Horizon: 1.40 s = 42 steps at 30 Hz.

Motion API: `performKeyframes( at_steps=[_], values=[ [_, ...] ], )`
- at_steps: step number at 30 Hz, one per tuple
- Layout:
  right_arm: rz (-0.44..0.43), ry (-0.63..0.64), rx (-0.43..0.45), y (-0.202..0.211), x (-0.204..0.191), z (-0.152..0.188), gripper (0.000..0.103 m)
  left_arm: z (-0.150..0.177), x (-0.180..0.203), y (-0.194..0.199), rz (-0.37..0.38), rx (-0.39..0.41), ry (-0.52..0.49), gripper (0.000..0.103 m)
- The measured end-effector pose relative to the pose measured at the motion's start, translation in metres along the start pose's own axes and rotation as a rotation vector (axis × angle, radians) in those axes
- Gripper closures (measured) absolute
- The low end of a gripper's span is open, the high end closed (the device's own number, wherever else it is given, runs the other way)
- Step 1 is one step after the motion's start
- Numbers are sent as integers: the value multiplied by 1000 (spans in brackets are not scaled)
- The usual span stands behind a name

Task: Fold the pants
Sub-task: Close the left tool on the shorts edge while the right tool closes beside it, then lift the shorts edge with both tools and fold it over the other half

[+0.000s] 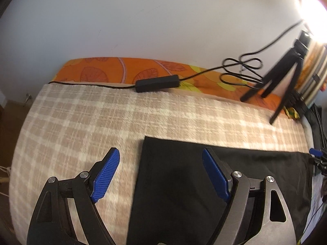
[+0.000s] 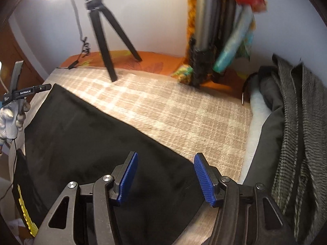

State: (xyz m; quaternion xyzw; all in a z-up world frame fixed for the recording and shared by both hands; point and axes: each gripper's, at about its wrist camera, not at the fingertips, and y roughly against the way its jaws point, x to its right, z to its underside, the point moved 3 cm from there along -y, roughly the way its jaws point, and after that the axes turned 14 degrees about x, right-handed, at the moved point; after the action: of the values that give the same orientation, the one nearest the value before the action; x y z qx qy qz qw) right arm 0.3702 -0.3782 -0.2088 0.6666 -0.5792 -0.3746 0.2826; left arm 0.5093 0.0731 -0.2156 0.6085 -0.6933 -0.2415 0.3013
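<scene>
Pants (image 1: 184,183) are lying flat on the plaid blanket (image 1: 81,118). Left gripper (image 1: 161,173) and right gripper (image 2: 165,177) are hovering above, fingers spread, gripping nothing.

Bed (image 1: 81,118) w/ plaid blanket – black pants (image 1: 179,179), tripod (image 2: 106,40), prob. adapter (image 1: 157,83).

- Pants (image 1: 235,175) lie flat on the blanket (image 1: 81,118), which covers the bed.
- Left gripper (image 1: 161,163) is above the pants' left edge; one pad is over blanket, the other over pants.
- Right gripper (image 2: 165,171) is above the pants' right edge.
- Power adapter (image 1: 157,83) lies behind the blanket, on the sheet (image 1: 114,69).
- Tripod (image 2: 110,30) stands behind the pants.
- Clothes pile (image 2: 292,126) lies right of the blanket.
</scene>
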Motion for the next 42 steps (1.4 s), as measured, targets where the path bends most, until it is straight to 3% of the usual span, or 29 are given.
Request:
performKeyframes(
  at_steps=[5,7,11,14,16,19,20,22,25,33,42],
  values=[
    [-6,3,-40,-13,7,0,43,1,-2,-14,-32,-20,-32,23],
    [2,17,-59,-19,7,2,43,4,-3,-17,-43,-38,-46,41],
    [-7,39,-62,-29,2,4,43,6,-1,-21,-46,-32,-71,50],
    [-2,45,-60,-32,0,4,43,7,3,-19,-50,-18,-67,67],
    [9,66,-60,-34,-4,5,51,6,9,-17,-52,-11,-80,85],
    [-7,78,-54,-32,-10,7,69,8,24,-19,-59,0,-121,94],
    [-8,81,-51,-31,-12,8,72,9,28,-19,-63,4,-133,96],
    [-19,92,-45,-29,-18,10,91,10,35,-19,-64,15,-140,97],
    [-23,116,-37,-29,-30,12,100,11,38,-15,-55,25,-113,98],
    [-40,142,30,4,-47,1,102,5,24,32,-14,88,-68,99],
    [-64,177,69,73,-56,4,102,10,4,102,23,159,-43,99]
  ],
)
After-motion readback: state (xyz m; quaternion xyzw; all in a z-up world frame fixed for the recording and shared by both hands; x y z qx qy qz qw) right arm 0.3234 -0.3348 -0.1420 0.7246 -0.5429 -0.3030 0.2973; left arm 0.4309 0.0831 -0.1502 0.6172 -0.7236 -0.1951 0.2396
